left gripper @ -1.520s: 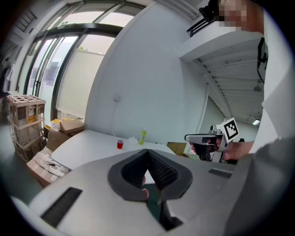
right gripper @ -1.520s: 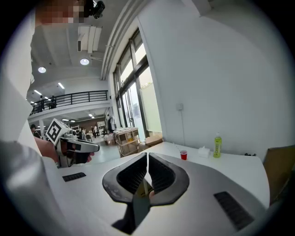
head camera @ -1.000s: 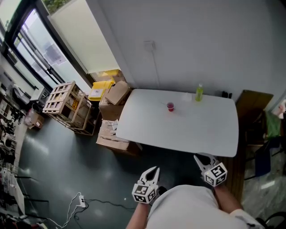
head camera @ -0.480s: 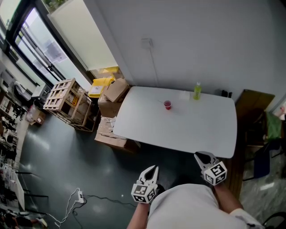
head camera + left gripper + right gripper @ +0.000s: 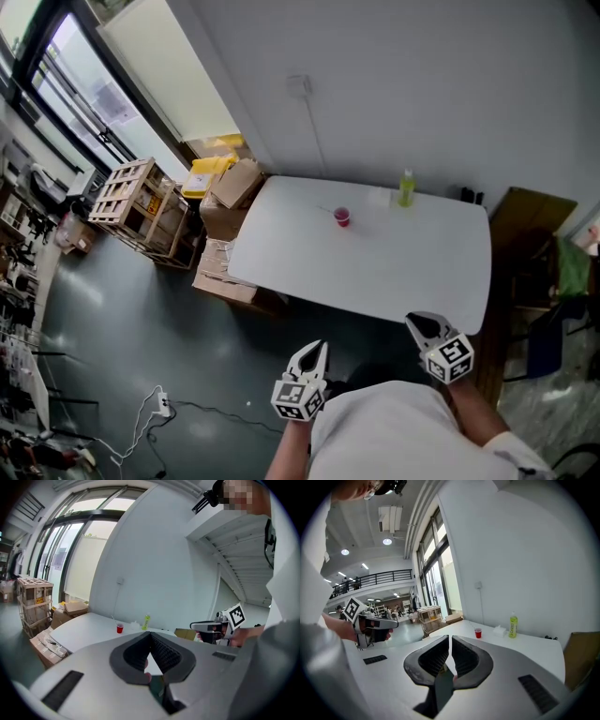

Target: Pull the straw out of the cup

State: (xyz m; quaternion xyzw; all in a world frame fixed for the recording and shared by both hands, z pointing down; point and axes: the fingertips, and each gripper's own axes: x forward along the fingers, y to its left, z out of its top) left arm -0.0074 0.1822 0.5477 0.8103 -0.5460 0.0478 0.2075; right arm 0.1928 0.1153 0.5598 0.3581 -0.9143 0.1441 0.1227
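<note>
A small red cup stands toward the far side of the white table, with a thin straw leaning out of it to the left. From the left gripper view the cup is small and distant, as it is from the right gripper view, cup. My left gripper hangs shut and empty over the floor, short of the table's near edge. My right gripper is also shut and empty, at the table's near right edge. Both are far from the cup.
A green bottle and a white tissue pack stand behind the cup near the wall. Cardboard boxes and a wooden crate crowd the table's left end. A brown board leans at its right. A cable lies on the floor.
The table with cup and bottle has slid a little left and up in the head view. Both grippers stay shut, low in the picture.
</note>
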